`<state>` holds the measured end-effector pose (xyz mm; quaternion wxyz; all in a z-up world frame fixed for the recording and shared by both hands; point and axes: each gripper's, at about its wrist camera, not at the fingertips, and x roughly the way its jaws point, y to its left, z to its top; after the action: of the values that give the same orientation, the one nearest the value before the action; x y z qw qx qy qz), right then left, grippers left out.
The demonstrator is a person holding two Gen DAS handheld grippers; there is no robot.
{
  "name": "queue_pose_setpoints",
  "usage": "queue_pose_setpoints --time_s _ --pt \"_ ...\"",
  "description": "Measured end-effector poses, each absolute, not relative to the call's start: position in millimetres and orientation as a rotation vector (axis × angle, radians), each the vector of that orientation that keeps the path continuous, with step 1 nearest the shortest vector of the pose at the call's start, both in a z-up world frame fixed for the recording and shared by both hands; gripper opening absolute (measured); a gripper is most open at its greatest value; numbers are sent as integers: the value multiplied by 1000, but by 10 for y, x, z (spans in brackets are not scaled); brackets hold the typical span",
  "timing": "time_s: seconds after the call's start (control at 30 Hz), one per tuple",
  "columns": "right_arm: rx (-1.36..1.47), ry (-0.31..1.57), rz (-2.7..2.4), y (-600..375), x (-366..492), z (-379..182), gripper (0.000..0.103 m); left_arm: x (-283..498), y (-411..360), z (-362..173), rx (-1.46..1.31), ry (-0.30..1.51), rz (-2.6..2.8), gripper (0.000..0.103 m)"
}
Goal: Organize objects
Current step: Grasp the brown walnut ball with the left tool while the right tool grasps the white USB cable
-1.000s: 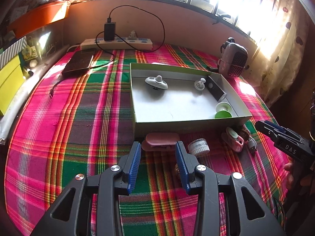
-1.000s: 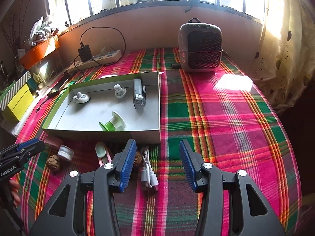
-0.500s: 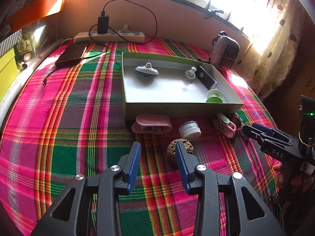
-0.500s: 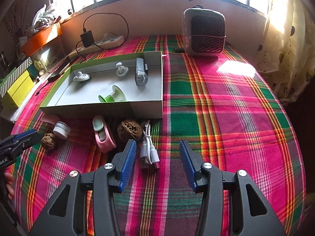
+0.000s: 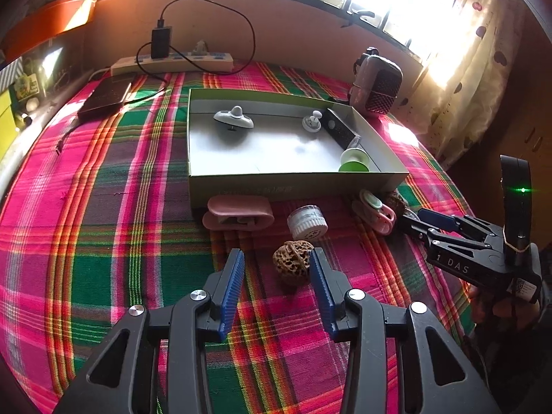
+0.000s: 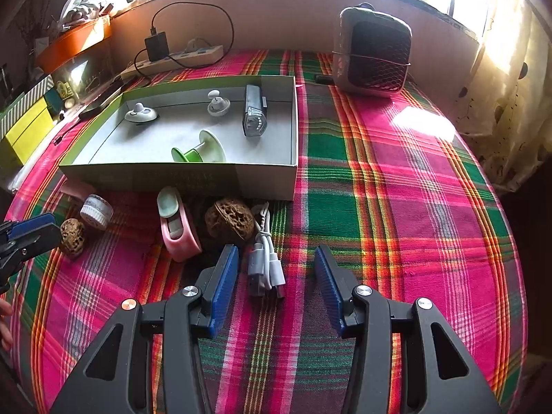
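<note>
An open grey box [image 5: 296, 181] [image 6: 179, 176] holds a green spool [image 6: 200, 151], two small grey tops and a dark light. In front of it lie a pink clip [image 5: 238, 212], a white jar [image 5: 307, 222], a pink stapler-like thing [image 6: 177, 229], two walnuts and a white cable [image 6: 264, 258]. My left gripper [image 5: 276, 269] is open, with a walnut [image 5: 293, 267] between its fingertips on the cloth. My right gripper [image 6: 276, 262] is open, with the cable between its fingertips; the second walnut [image 6: 229, 222] lies just ahead to the left.
A plaid cloth [image 6: 396, 207] covers the table. A small heater [image 6: 374, 58] stands at the back right. A power strip [image 5: 172, 63] with a charger and a dark tablet [image 5: 105, 98] lie at the back left. Curtains hang at the right.
Both grippers have pulled back from the box and dropped lower. The walnut now lies between the left fingertips and the cable between the right fingertips. Both stay open.
</note>
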<state>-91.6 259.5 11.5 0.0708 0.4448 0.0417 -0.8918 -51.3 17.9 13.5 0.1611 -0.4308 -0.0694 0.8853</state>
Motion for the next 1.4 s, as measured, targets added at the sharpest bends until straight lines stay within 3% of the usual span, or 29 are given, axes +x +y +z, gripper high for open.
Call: queue_pose_setpoints --time_s 0.33,0.47,0.63,1.4 --pt "1342 124 -2699 2655 -919 122 47 -536 316 114 -1241 -156 2498 38" --pt "1332 122 -2697 2662 -914 129 30 -549 357 103 -1249 -148 2492 38" --pt "1327 114 -2695 2682 -913 133 22 -562 422 80 -1267 -126 2483 38" --pt "1325 106 -2699 2694 -859 129 21 -578 581 53 -1284 -29 2529 37"
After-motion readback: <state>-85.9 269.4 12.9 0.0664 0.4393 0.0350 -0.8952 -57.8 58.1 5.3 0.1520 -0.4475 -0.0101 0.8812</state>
